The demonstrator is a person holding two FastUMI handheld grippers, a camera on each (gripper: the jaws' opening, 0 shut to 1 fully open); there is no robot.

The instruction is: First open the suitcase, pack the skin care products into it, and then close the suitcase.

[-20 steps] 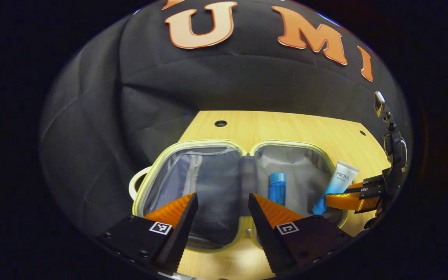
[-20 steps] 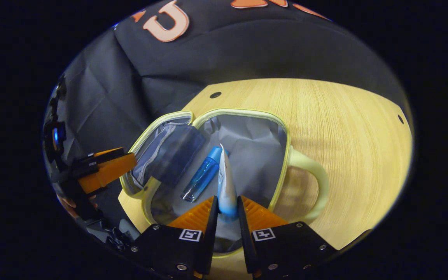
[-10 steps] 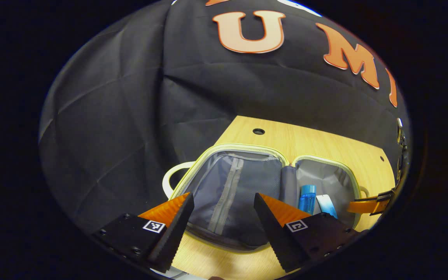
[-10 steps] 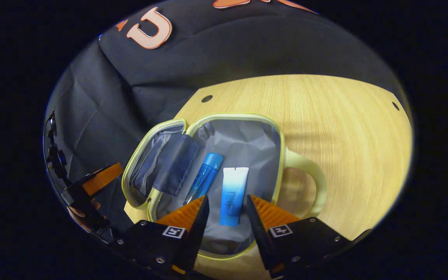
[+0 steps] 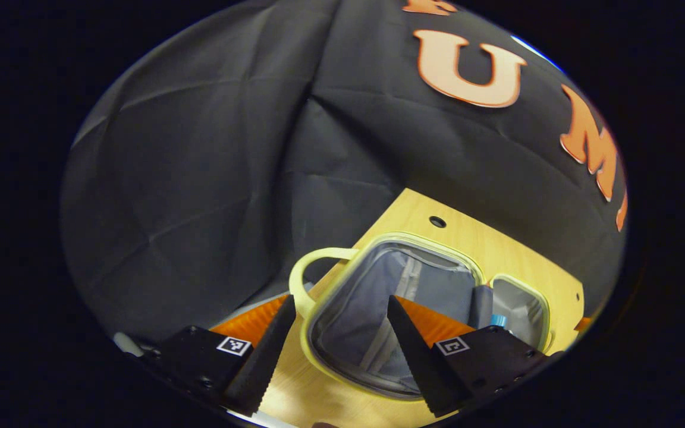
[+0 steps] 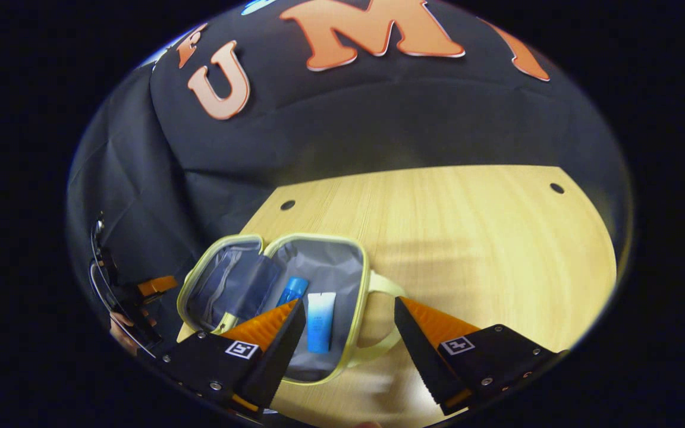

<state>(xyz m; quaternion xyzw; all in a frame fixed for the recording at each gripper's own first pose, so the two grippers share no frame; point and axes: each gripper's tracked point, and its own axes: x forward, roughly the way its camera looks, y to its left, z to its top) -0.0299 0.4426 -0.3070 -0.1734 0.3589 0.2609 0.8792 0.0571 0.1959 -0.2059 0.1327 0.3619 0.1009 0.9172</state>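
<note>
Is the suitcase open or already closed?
Open. The pale yellow-trimmed suitcase lies spread flat on the wooden table, grey lining exposed, with the blue bottle and white-and-blue tube inside.

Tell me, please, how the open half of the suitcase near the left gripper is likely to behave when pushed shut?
The suitcase lid half looks soft: its grey lining creases, so it will probably flex rather than swing rigidly. It lies flat open on the table, so a push at its looped handle may slide the small case. The left gripper stands open there.

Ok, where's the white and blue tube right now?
In the right gripper view, the tube lies flat inside the open suitcase, in its right half beside the blue bottle.
</note>
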